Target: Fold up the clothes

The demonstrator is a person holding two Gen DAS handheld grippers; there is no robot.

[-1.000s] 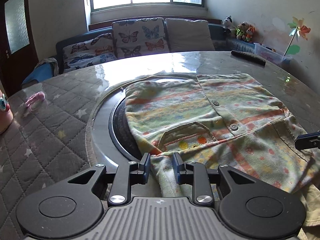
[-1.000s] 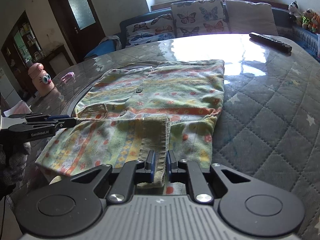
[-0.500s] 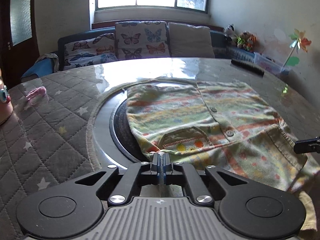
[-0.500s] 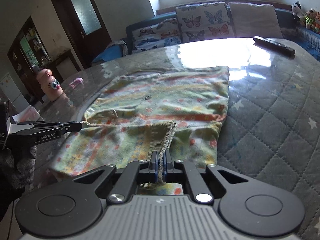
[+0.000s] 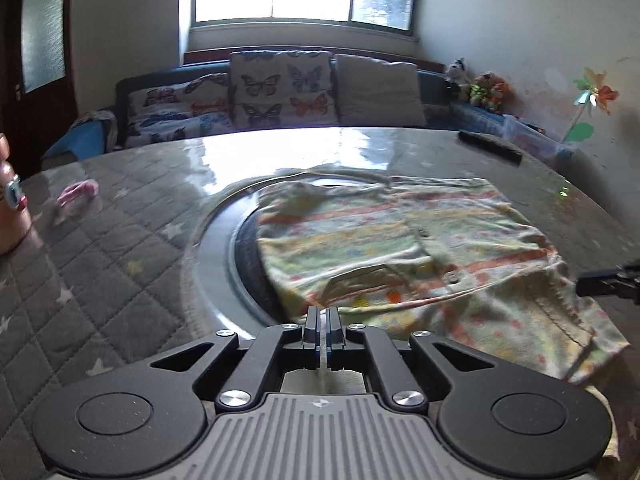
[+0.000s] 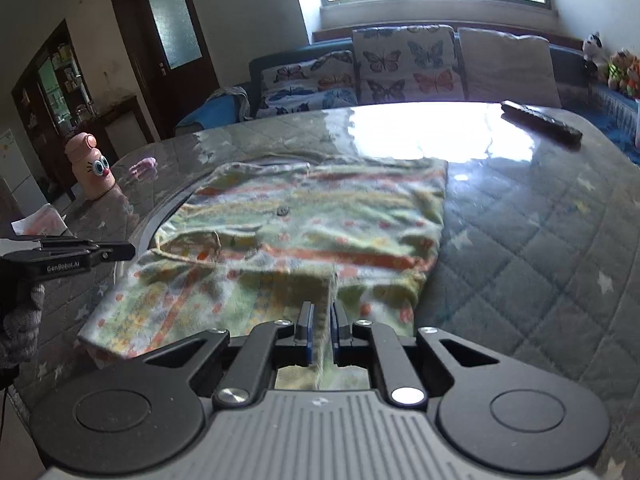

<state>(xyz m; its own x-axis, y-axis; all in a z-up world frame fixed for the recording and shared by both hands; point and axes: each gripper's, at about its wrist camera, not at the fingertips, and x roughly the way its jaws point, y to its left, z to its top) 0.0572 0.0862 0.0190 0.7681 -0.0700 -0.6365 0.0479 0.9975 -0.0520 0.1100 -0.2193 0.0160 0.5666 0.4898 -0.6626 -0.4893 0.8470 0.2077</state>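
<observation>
A child's shirt (image 5: 400,240) with orange stripes, dots and buttons lies spread on the round table, its near part folded back over itself. My left gripper (image 5: 322,314) is shut on the shirt's near edge by the small pocket. The shirt (image 6: 320,216) also fills the right wrist view, where my right gripper (image 6: 320,314) pinches a ribbed edge that rises between its pads. Its jaws are opening slightly, with the fabric still between them. Each gripper shows in the other's view: the right gripper (image 5: 608,282) at the right edge, the left gripper (image 6: 80,254) at the left.
The table's quilted grey cover (image 6: 540,248) surrounds a dark turntable ring (image 5: 216,264) under the shirt. A black remote (image 6: 540,120) lies far right. A pink bottle with cartoon eyes (image 6: 92,168) and a small pink object (image 5: 78,192) sit at the left. A sofa (image 5: 280,92) stands behind.
My left gripper's jaws closed on the shirt's near edge. The right gripper kept its hold on the ribbed edge, and both raised the near fabric a little.
</observation>
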